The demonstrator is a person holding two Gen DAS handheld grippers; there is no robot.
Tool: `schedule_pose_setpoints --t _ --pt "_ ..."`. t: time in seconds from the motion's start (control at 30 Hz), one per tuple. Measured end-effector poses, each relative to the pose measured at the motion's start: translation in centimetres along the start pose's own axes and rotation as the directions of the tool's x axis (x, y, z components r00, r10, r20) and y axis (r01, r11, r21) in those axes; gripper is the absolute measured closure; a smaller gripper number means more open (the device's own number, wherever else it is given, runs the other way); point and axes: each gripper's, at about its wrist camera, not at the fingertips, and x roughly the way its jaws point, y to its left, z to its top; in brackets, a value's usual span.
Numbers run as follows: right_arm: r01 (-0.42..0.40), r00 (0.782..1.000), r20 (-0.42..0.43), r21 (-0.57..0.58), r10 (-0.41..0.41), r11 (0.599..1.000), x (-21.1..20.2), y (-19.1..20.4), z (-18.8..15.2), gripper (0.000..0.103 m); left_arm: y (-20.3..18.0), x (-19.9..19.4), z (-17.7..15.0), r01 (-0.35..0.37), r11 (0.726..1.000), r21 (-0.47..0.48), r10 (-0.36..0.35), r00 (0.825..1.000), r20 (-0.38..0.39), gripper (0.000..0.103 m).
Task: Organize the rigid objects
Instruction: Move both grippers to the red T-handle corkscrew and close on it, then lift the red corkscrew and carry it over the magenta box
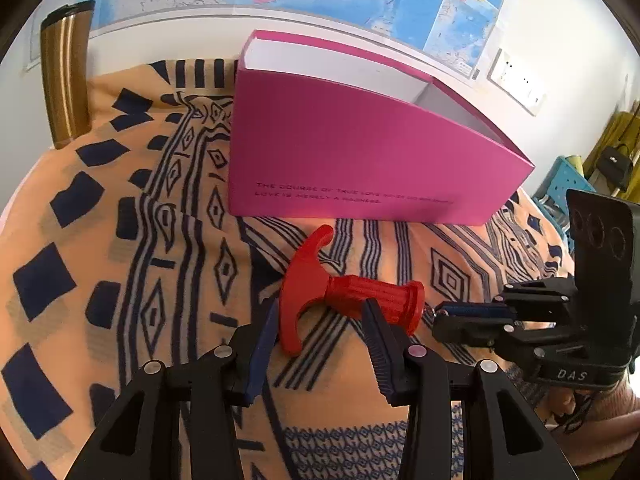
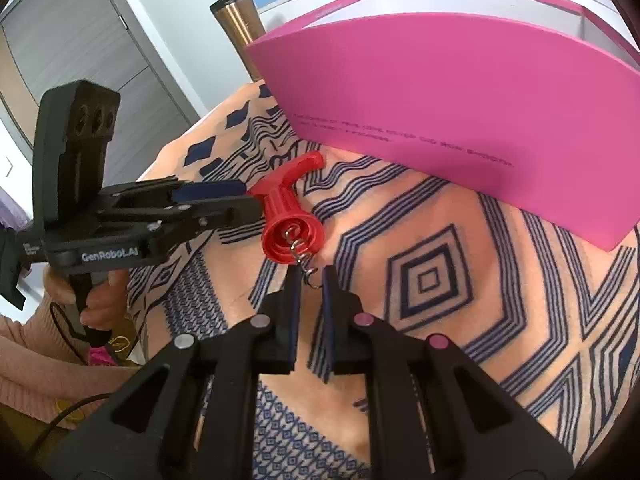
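Note:
A red plastic corkscrew [image 1: 344, 294] with a T-handle lies on the patterned cloth in front of the open pink box [image 1: 360, 152]. My left gripper [image 1: 320, 312] is open, its fingers either side of the corkscrew's ribbed barrel and handle. In the right wrist view the corkscrew [image 2: 288, 216] shows its flared end and metal spiral. My right gripper [image 2: 310, 272] is nearly shut around the tip of the spiral [image 2: 306, 264]. The pink box [image 2: 460, 112] stands just behind. The right gripper also shows in the left wrist view [image 1: 436, 316].
A gold metal tumbler [image 1: 66, 76] stands at the back left near the wall. The orange and navy patterned cloth [image 1: 120, 260] covers the table. A map hangs on the wall behind. A grey cabinet [image 2: 80, 40] stands to the left.

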Motion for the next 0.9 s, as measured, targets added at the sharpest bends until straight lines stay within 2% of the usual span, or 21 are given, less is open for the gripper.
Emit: schedule_pose_setpoints --t 0.37,0.6,0.7,0.83,0.9 --pt "0.053 0.998 0.02 0.046 -0.054 0.998 -2.1 -2.0 -0.3 0.091 -2.0 0.0 -0.7 0.056 0.998 0.038 -0.056 0.998 -0.015 0.06" --pt "0.1 0.994 0.03 0.102 -0.103 0.99 -3.4 -3.6 -0.8 0.091 -1.6 -0.1 -0.4 0.047 0.999 0.022 -0.047 0.999 -0.003 0.06" --pt "0.086 0.994 0.051 0.126 -0.093 0.988 -4.0 -3.7 -0.8 0.089 -1.3 0.0 -0.1 0.032 0.999 0.011 -0.032 0.999 0.002 0.06" --pt "0.061 0.994 0.081 0.095 -0.068 0.994 -4.3 -2.4 -0.5 0.078 -0.9 0.3 0.3 0.026 1.0 0.0 -0.026 1.0 0.0 0.06" --pt "0.045 0.995 0.087 0.076 -0.052 0.996 -3.8 -1.6 -0.1 0.077 -0.8 0.5 0.5 0.035 0.999 -0.005 -0.035 0.999 -0.005 0.06"
